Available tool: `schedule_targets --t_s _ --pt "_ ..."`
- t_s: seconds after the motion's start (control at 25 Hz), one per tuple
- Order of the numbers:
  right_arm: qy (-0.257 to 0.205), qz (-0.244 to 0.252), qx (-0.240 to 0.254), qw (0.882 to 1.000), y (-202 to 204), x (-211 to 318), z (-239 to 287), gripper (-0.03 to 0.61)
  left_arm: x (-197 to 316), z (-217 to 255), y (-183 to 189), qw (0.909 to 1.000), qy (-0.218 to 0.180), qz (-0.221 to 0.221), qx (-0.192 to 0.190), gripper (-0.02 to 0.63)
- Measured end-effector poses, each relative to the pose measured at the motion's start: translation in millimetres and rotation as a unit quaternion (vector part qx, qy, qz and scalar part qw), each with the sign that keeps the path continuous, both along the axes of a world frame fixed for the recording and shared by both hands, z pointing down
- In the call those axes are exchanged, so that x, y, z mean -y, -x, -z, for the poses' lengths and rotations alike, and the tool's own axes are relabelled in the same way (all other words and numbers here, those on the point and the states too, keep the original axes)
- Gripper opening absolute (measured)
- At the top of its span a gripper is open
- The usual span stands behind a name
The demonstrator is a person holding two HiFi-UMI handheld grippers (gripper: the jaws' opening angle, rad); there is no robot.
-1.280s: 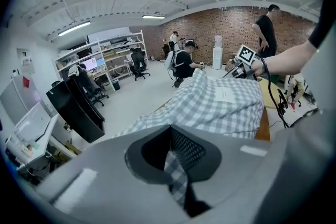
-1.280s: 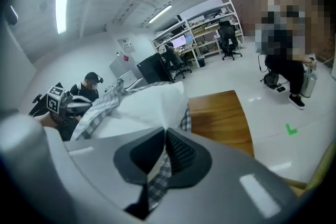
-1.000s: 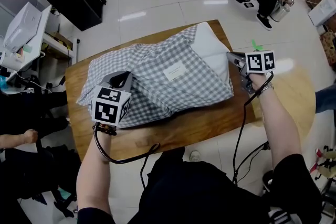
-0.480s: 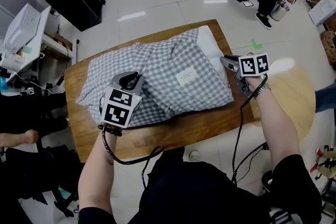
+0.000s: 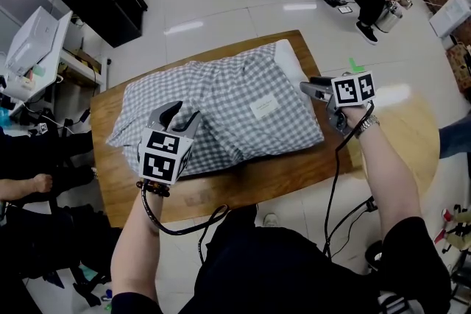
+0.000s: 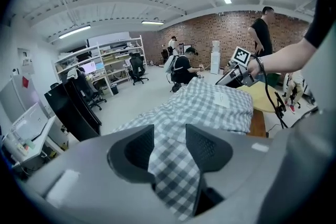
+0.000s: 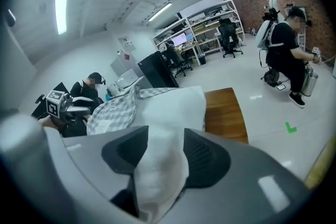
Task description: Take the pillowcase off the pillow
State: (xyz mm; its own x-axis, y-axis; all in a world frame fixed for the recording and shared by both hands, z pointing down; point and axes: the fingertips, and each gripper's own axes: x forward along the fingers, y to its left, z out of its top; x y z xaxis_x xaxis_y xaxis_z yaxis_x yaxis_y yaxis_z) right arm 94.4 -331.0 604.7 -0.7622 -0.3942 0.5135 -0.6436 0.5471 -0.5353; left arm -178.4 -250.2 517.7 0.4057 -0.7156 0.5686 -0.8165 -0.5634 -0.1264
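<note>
two grippers at work, both sets of jaws just been opening. my left gripper (image 5: 176, 114) sits at the near left part of the pillowcase (image 5: 221, 103), jaws apart, with a fold of checked cloth lying between them. my right gripper (image 5: 306, 89) is at the bare white end of the pillow (image 5: 288, 59), jaws apart, pillow corner between them. pillowcase covers most of the pillow, on the table (image 5: 221, 191).
</note>
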Motion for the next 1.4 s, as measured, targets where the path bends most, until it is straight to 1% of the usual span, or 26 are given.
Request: schedule_targets --t_s 0.08,0.16,0.4,0.48,0.56,0.72,0.92,1.08,1.2,1.28,1.32,1.36,1.4 --pt "0.001 0.005 -0.004 1.000 0.5 -5.6 -1.5 0.210 -7.7 -0.2 -4.4 1.0000 -0.005 0.003 -0.006 0.207" --pt "0.002 0.010 -0.009 1.000 0.2 -10.5 -1.4 0.211 -16.4 -2.4 -13.8 1.0000 -0.005 -0.003 -0.003 0.229" --pt "0.003 0.022 -0.023 0.999 3.4 -26.0 -6.3 0.212 -42.9 -11.6 -70.3 0.9970 -0.012 -0.065 0.042 0.293" --pt "0.004 0.025 -0.027 0.999 7.5 -28.1 -8.7 0.213 -42.3 -16.4 -82.0 0.9950 -0.009 -0.078 0.061 0.311" --pt "0.006 0.028 -0.031 0.999 12.5 -28.1 -11.1 0.213 -34.9 -17.7 -89.5 0.9935 -0.006 -0.087 0.073 0.316" --pt "0.005 0.035 -0.031 0.999 18.3 -26.5 -7.2 0.212 -10.9 -9.3 -103.1 0.9901 0.007 -0.104 0.094 0.316" --pt "-0.004 0.040 -0.031 0.999 23.6 -13.2 11.5 0.217 19.0 -7.9 -115.4 0.9827 0.038 -0.133 0.123 0.315" --pt "-0.016 0.052 -0.069 0.996 31.8 2.6 14.3 0.229 32.8 -24.1 -122.7 0.9737 0.067 -0.159 0.148 0.314" --pt "-0.013 0.058 -0.087 0.994 35.7 12.8 7.0 0.231 39.9 -42.3 -126.6 0.9661 0.091 -0.174 0.167 0.310" --pt "-0.006 0.059 -0.087 0.994 37.1 17.0 -0.5 0.237 43.4 -54.9 -127.8 0.9622 0.103 -0.181 0.176 0.288" --pt "-0.001 0.060 -0.086 0.995 38.3 18.3 -4.7 0.238 44.4 -60.0 -128.0 0.9604 0.108 -0.183 0.180 0.267" --pt "0.003 0.061 -0.085 0.994 39.9 18.8 -8.5 0.238 45.2 -63.9 -127.9 0.9588 0.111 -0.186 0.184 0.243" --pt "0.005 0.064 -0.085 0.994 41.7 18.9 -11.4 0.233 46.2 -66.7 -127.5 0.9573 0.112 -0.187 0.191 0.198"
